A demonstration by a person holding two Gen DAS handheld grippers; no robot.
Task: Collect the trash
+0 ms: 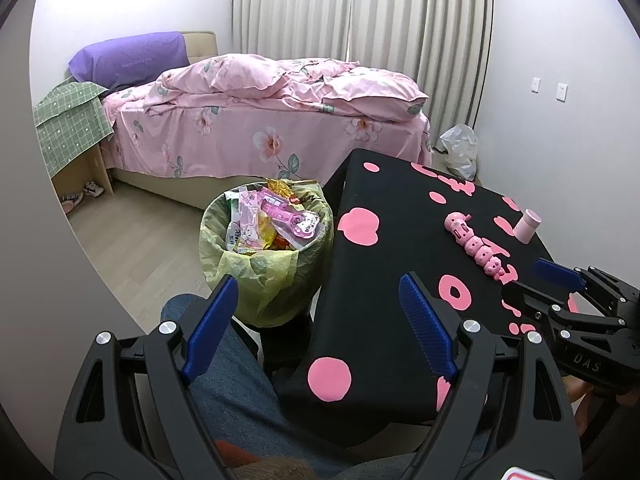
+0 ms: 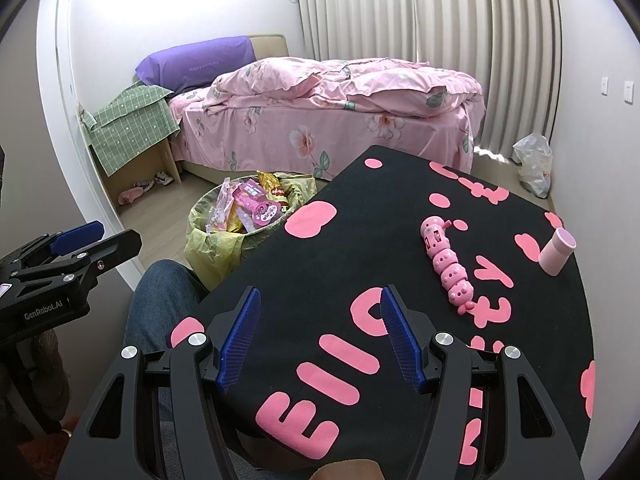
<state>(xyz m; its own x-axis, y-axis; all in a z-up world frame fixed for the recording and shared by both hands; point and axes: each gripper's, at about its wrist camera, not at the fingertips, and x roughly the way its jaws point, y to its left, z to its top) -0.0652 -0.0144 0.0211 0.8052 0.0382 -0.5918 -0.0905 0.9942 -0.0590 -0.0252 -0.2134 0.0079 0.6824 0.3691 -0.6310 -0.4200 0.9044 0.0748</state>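
A bin lined with a yellow-green bag [image 1: 276,276] stands on the floor left of the black table [image 1: 396,240]; it also shows in the right wrist view [image 2: 216,240]. It is full of pink and yellow wrappers [image 1: 272,220]. My left gripper [image 1: 320,300] is open and empty, near the table's left edge, close to the bin. My right gripper [image 2: 320,320] is open and empty over the table's near part. The right gripper also shows at the right of the left wrist view [image 1: 560,280].
A pink caterpillar toy [image 2: 446,264] and a pink cup [image 2: 558,252] are on the black cloth with pink shapes. A pink bed [image 1: 260,120], a green-covered stand [image 1: 70,124] and a white plastic bag [image 1: 460,148] are behind. My jeans-clad leg [image 1: 224,380] is below.
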